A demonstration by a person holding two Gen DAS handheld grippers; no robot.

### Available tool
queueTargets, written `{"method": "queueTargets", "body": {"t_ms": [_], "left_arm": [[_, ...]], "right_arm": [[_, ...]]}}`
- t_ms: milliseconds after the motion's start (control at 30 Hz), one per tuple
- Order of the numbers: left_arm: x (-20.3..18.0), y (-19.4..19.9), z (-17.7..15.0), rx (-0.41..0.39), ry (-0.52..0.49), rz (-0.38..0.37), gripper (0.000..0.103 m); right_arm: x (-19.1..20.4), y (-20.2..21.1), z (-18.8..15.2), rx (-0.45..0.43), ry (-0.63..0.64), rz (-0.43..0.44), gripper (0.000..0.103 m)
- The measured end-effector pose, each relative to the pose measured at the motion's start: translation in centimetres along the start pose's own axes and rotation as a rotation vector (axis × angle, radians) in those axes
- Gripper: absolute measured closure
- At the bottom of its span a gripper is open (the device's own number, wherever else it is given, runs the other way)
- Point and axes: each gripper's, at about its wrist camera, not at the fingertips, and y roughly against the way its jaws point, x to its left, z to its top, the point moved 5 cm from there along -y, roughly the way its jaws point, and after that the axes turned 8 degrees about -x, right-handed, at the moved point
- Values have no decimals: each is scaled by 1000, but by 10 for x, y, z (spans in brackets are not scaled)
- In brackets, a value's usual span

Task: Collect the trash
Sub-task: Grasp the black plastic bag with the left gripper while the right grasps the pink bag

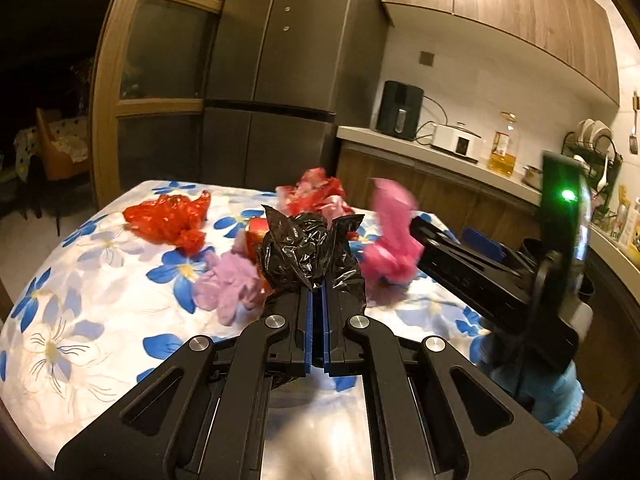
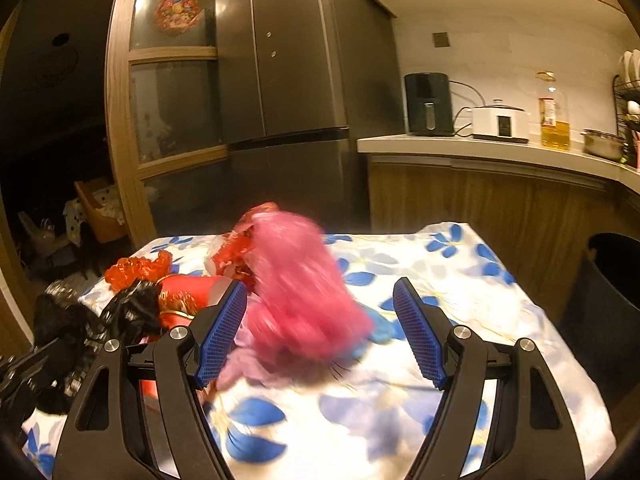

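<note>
The left gripper (image 1: pixel 317 296) is clamped tight on a crumpled black plastic bag (image 1: pixel 308 252), which bunches up above its narrow blue pads. The right gripper (image 2: pixel 320 332) stands wide, with nothing pressed between its pads; a pink plastic bag (image 2: pixel 300 284), blurred, sits just beyond and between them, near the middle of the table (image 2: pixel 460 280).

To do this pick well, I judge the right gripper should straddle the thick middle of the pink bag, not a loose edge, and close fully before lifting, since thin film slips and trails. Keeping the black bag held clear on the left would stop the 2 from tangling.

The trash is light, crinkled plastic: a red bag (image 1: pixel 168 220) lies far left on the flowered cloth, a pale lilac one (image 1: pixel 228 284) near the left gripper, and a red-and-pink heap (image 1: pixel 316 194) at the far edge. A dark bin (image 2: pixel 612 280) stands at the right of the table.
</note>
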Motion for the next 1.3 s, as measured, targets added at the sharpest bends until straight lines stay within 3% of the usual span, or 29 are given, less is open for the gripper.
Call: {"method": "queueTargets", "body": {"t_ms": [233,433,600,833,933,1100,1300], "left_arm": [[12,-3,-1,13,3,7,100],[11,-2,-2,17,5,-4,100],[6,-2,-4,25,-2,-16,100],[1,3,-2,18,-10,-15,100],[-3,4,-3,20,-18,-24,100],[-12,6,-3,19,-36,-30,100],[-25,7,-3,11,-61,-41,100]], "right_arm": [[-6,-18,-27,109,-29,-31,32],[-25,-1,-42,136,-73,-61,33],[-27,2,-51,173,-67,-55,45],[-31,18,-61,191,-83,-37,47],[-35,19,-65,204,-101,-31,58],[-29,24,-65,199,-71,7,88],[-36,43,-55,157,-82,14,93]]}}
